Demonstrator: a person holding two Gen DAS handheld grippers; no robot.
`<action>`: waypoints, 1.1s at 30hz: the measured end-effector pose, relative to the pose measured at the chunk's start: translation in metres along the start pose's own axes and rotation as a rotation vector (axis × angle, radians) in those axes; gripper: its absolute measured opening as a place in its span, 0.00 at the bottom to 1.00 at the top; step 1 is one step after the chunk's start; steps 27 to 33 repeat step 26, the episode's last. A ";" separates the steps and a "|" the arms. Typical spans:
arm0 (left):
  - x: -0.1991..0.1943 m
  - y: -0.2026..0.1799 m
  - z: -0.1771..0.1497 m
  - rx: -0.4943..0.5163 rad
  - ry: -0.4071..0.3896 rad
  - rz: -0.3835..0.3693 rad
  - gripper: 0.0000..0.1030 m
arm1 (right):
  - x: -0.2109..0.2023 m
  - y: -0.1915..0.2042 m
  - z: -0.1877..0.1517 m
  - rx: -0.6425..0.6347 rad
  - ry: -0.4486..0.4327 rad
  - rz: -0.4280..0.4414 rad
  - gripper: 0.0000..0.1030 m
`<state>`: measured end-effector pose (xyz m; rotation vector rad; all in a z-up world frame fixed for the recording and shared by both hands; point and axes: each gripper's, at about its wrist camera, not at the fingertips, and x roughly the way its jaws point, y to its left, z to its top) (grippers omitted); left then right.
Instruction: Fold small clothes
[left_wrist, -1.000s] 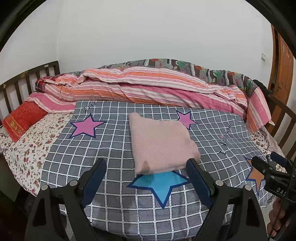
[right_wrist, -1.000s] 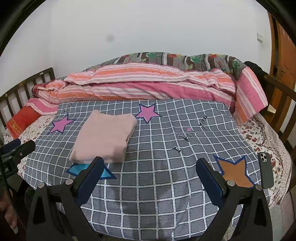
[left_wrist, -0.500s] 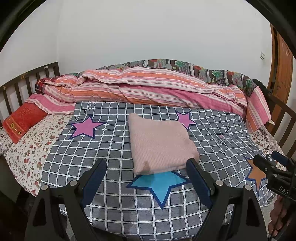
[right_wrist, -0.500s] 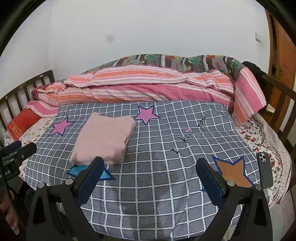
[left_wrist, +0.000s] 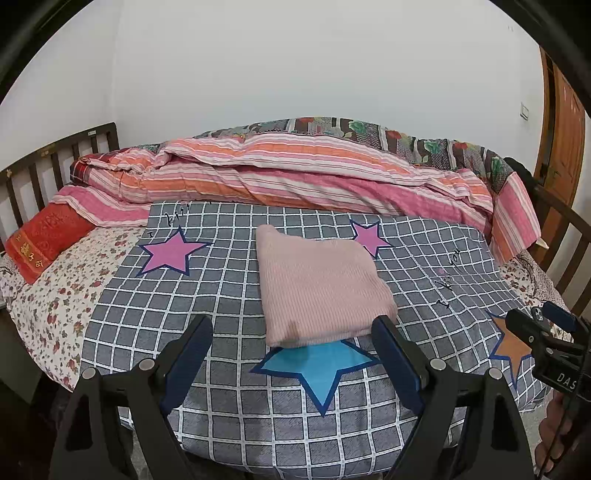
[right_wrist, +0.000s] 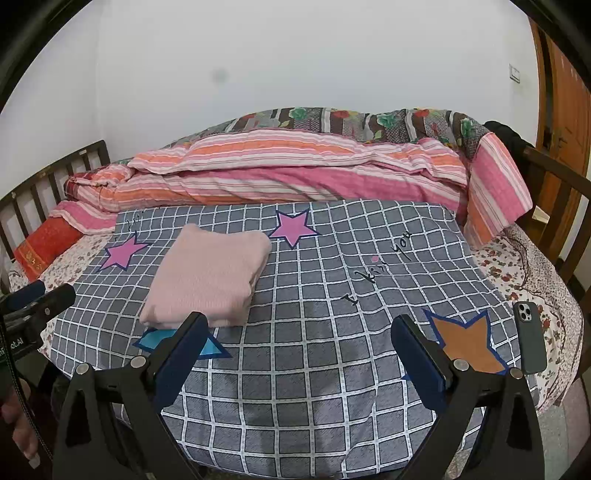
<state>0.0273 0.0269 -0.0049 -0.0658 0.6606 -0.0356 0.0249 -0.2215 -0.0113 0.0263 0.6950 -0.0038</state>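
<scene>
Folded pink garment (left_wrist: 317, 288) sits flat on the grey checked bedspread (left_wrist: 229, 302), its near edge over the blue star (left_wrist: 317, 369). Left gripper (left_wrist: 295, 354) hovers spread wide at six o'clock, empty. Right gripper (right_wrist: 299, 354) likewise released, garment at its ten o'clock.
</scene>
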 end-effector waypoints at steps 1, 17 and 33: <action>0.000 0.000 0.000 -0.001 0.000 -0.001 0.85 | 0.000 0.000 0.000 -0.002 0.000 0.000 0.95; 0.000 0.000 0.000 0.000 0.000 -0.002 0.85 | -0.001 0.001 0.000 0.000 -0.002 0.001 0.95; 0.000 -0.002 0.005 0.005 -0.009 0.006 0.85 | 0.002 0.005 0.002 0.000 -0.001 0.008 0.95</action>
